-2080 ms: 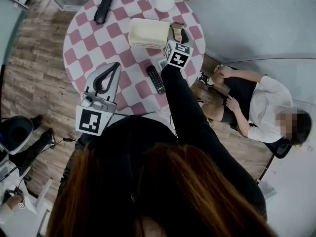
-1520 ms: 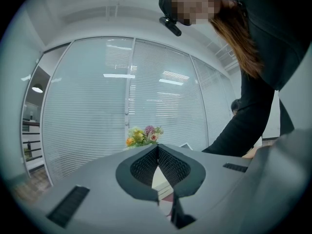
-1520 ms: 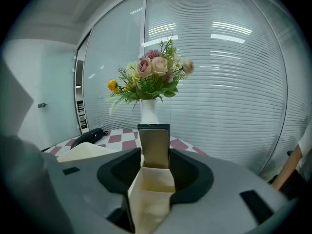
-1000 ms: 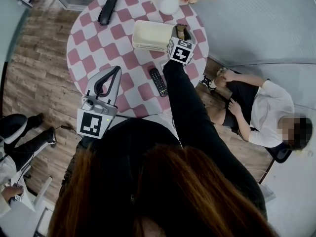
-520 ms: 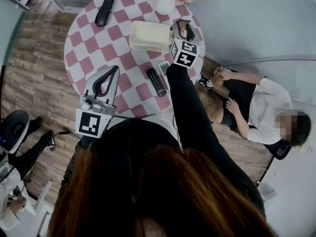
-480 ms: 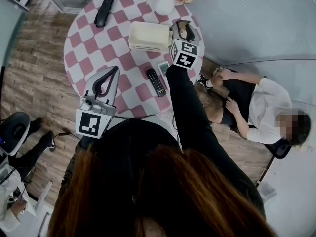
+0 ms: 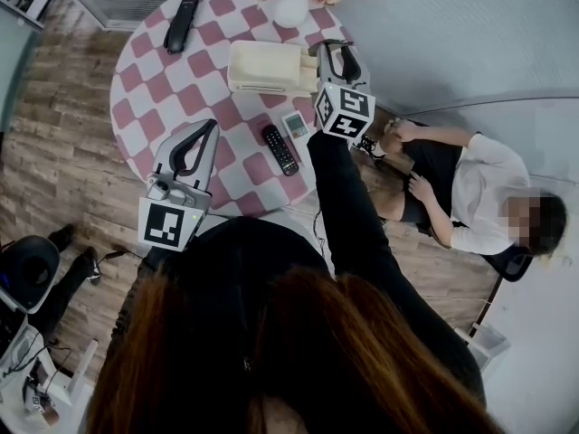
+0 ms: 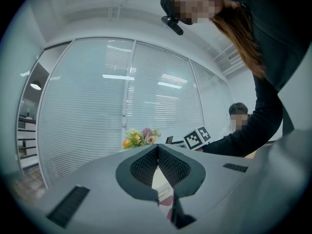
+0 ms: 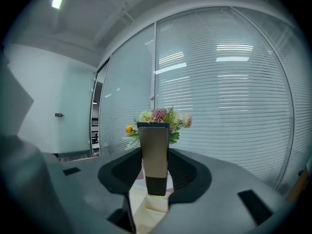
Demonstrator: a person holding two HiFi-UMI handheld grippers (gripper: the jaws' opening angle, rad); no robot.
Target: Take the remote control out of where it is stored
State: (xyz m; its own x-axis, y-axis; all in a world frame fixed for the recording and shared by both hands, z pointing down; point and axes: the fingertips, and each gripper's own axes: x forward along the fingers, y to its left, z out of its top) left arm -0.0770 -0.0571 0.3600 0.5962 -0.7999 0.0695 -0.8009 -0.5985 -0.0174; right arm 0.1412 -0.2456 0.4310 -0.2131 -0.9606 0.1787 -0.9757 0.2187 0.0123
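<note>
Right gripper (image 7: pixel 335 57) clamped on the upright remote control (image 9: pixel 154 150), whose lower end hangs just above the cream storage box (image 7: pixel 262 66) on the checked table (image 7: pixel 149 89). Left gripper (image 8: pixel 157 155) closed, empty. Extraction appears nearly complete; next, carry the remote clear and set it down.

Clock directions are taken from the middle of the round table (image 7: pixel 145 89) in the head view. The vase (image 7: pixel 291 7) stands at one o'clock by the rim, and a handset (image 7: pixel 181 23) lies at eleven. The storage box (image 7: pixel 267 68) sits at two o'clock. Just beside its three-o'clock end, the right gripper (image 7: pixel 332 54) holds the remote control (image 9: pixel 155 152) upright over the box. A second remote (image 7: pixel 280 149) and a smaller one (image 7: pixel 295 125) lie side by side at four o'clock. The left gripper (image 7: pixel 213 127) is at seven.
</note>
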